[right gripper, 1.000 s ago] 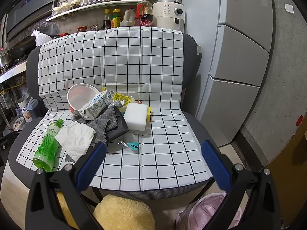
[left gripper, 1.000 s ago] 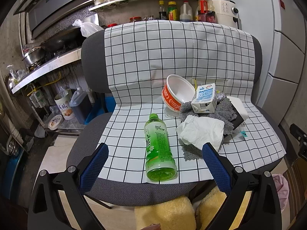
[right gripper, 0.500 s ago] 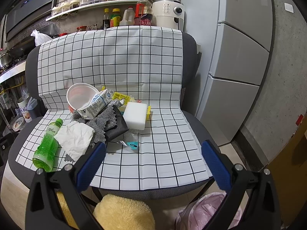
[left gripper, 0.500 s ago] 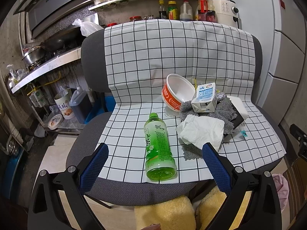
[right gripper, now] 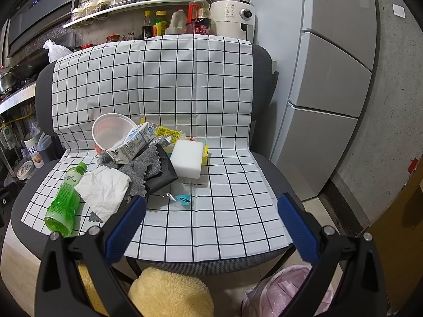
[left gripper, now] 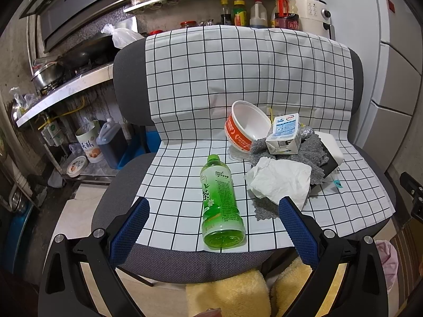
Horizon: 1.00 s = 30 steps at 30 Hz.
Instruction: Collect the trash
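Note:
Trash lies on a chair seat covered by a white grid cloth [left gripper: 185, 169]. A green tea bottle [left gripper: 219, 200] lies on its side at the front, directly ahead of my open left gripper [left gripper: 214, 211]. Beside it sit a crumpled white tissue [left gripper: 280, 179], a grey rag [left gripper: 309, 153], a milk carton [left gripper: 285, 134] and an orange-and-white paper bowl [left gripper: 246, 126]. My right gripper [right gripper: 211, 211] hangs open and empty before the seat's front edge. Its view also shows the bottle [right gripper: 64, 198], tissue [right gripper: 103, 190], carton [right gripper: 132, 142], bowl [right gripper: 111, 132], a white sponge block [right gripper: 186, 158], yellow wrappers [right gripper: 166, 132] and a small teal scrap [right gripper: 183, 199].
A pink trash bag [right gripper: 280, 290] sits on the floor at lower right, below the seat. Yellow fluffy slippers [right gripper: 171, 293] are under the chair's front. A fridge [right gripper: 333, 79] stands right, a kitchen counter [left gripper: 60, 89] with pots left, and a shelf of bottles [left gripper: 238, 8] behind.

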Motion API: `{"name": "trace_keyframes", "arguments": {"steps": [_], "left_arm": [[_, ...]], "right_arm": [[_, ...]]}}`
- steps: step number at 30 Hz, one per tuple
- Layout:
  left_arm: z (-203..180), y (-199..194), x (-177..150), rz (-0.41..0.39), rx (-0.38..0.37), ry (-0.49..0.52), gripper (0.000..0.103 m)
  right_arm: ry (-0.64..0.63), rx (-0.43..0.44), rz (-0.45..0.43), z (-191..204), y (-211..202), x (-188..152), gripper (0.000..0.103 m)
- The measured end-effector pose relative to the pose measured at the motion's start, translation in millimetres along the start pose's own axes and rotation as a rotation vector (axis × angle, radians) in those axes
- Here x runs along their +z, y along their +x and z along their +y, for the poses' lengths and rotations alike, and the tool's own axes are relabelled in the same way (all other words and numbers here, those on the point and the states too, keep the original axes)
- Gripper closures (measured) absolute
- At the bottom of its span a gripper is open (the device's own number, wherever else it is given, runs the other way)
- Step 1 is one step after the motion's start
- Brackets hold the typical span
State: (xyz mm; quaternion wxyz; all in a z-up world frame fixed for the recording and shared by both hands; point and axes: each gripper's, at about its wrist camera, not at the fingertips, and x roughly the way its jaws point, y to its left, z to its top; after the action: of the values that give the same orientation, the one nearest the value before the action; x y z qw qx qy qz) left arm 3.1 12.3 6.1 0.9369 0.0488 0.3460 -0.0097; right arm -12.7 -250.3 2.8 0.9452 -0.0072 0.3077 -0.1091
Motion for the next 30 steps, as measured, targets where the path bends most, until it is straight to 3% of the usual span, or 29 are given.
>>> {"name": "trace_keyframes", "arguments": {"steps": [7, 14, 22, 30], "left_arm": [[5.0, 11.3, -1.5, 0.037, 0.000, -0.015, 0.006], [7.1, 32.6, -4.8, 0.064, -0.006, -0.016, 0.007], [17.1, 64.7, -13.6, 0.095, 0.029, -0.012, 0.007], [42.5, 93.5, -22.5, 0.116, 0.093, -0.033, 0.007]], "right_arm": [[-0.002, 0.009, 0.028, 4.5, 13.7, -4.1, 0.006], [-0.064, 0.121, 0.025, 26.7, 37.3, -10.7, 0.006], [-0.142, 0.323, 0.013, 79.1, 71.4, -15.4, 0.006], [-0.228, 0.374, 0.031, 143.5, 101.5, -16.7, 0.006]]}}
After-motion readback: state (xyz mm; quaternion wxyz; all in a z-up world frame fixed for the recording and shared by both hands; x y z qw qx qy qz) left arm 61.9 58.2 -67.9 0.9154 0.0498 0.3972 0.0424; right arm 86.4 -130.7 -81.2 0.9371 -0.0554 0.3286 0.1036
